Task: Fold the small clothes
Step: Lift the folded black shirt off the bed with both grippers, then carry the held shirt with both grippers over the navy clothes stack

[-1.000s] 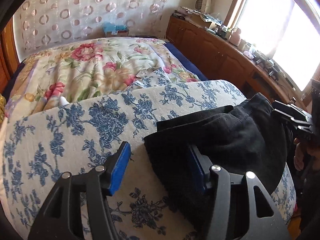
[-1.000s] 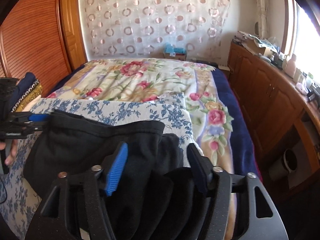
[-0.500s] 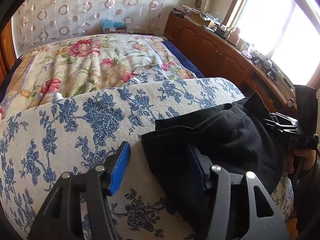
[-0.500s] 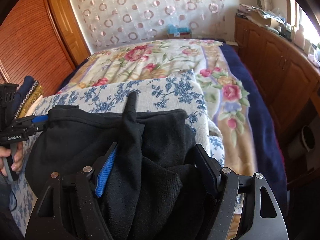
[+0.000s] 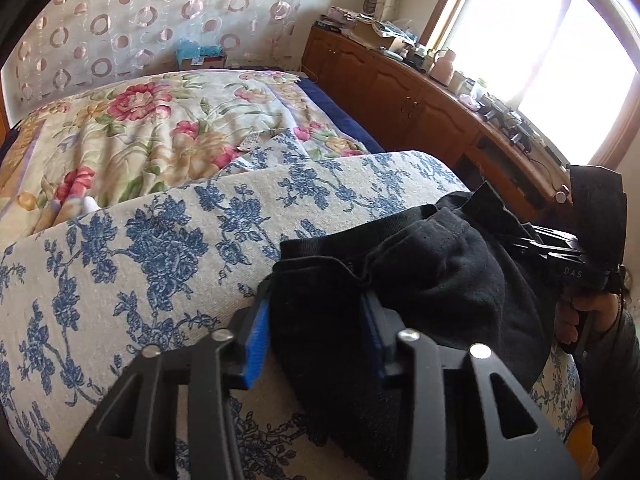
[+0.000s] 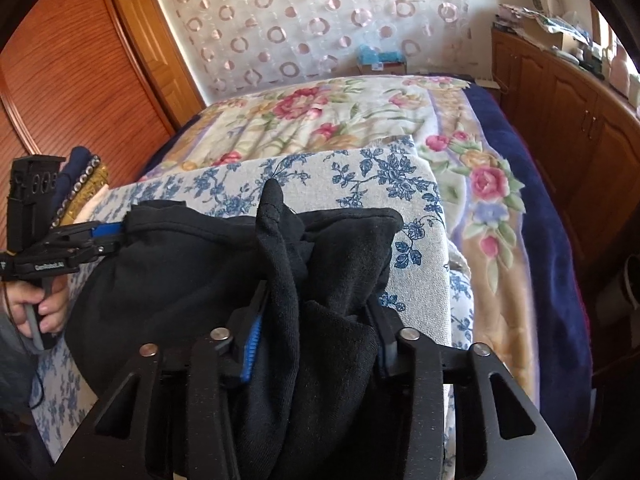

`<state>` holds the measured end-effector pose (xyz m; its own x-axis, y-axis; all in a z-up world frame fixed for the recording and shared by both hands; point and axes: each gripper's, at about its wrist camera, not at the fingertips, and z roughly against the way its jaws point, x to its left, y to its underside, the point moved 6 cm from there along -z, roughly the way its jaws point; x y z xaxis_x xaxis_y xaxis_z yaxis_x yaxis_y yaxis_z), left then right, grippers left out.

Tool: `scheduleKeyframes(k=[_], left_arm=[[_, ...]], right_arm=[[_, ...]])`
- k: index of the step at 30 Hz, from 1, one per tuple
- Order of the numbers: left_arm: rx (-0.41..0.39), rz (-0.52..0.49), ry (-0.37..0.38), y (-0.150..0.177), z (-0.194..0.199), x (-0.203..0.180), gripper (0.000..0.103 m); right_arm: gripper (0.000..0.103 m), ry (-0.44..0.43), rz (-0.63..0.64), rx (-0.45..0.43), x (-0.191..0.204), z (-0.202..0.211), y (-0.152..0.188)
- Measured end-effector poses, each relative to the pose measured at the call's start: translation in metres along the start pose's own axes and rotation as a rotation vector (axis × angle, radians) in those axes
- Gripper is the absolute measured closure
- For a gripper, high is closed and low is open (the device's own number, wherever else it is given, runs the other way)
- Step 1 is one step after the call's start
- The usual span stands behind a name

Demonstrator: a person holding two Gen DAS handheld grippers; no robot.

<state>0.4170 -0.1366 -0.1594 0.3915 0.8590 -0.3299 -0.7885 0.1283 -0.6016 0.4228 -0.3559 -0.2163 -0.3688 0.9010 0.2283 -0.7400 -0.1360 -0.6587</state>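
On the blue-flowered cover [image 5: 132,264] at the near end of the bed lies the black garment [image 5: 440,276], bunched and creased. Left gripper [image 5: 316,336] — fingers pressed in against a fold at the garment's near-left corner, blue pad [image 5: 256,340] flat on the cloth. Right gripper [image 6: 316,332] — fingers closed in on a thick wad of the same garment, one pointed flap [image 6: 274,204] standing up just beyond them. From the right wrist view, the left gripper sits at the garment's far-left edge, clamping it. Beyond the blue-flowered cover: pink-flowered bedspread [image 6: 320,120]. Right of the bed: wooden cabinets [image 5: 400,92] under a bright window [image 5: 560,44].
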Motion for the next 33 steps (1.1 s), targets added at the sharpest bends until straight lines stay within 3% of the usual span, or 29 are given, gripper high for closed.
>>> scheduleKeyframes(k=[3,8,12,17,27,33], left_arm=[[-0.008,0.016,0.034,0.000,0.005,0.000,0.088],[-0.110,0.017,0.075,-0.006,0.050,-0.014,0.098],[-0.213,-0.014,0.101,-0.008,0.103,-0.031,0.099],[-0.270,-0.054,0.083,-0.005,0.142,-0.037,0.099],[-0.378,-0.027,0.061,-0.003,0.191,-0.021,0.100],[-0.474,-0.004,0.041,0.004,0.245,-0.010,0.100]], right_arm=[[0.080,0.000,0.007,-0.021,0.004,0.004,0.001],[0.083,0.048,0.044,-0.105,0.023,0.032,-0.008],[0.084,0.054,0.069,-0.183,0.039,0.059,-0.018],[0.085,0.073,0.126,-0.281,0.075,0.089,-0.033],[0.085,0.100,0.314,-0.351,0.147,0.131,-0.061],[0.085,0.107,0.441,-0.392,0.194,0.155,-0.087]])
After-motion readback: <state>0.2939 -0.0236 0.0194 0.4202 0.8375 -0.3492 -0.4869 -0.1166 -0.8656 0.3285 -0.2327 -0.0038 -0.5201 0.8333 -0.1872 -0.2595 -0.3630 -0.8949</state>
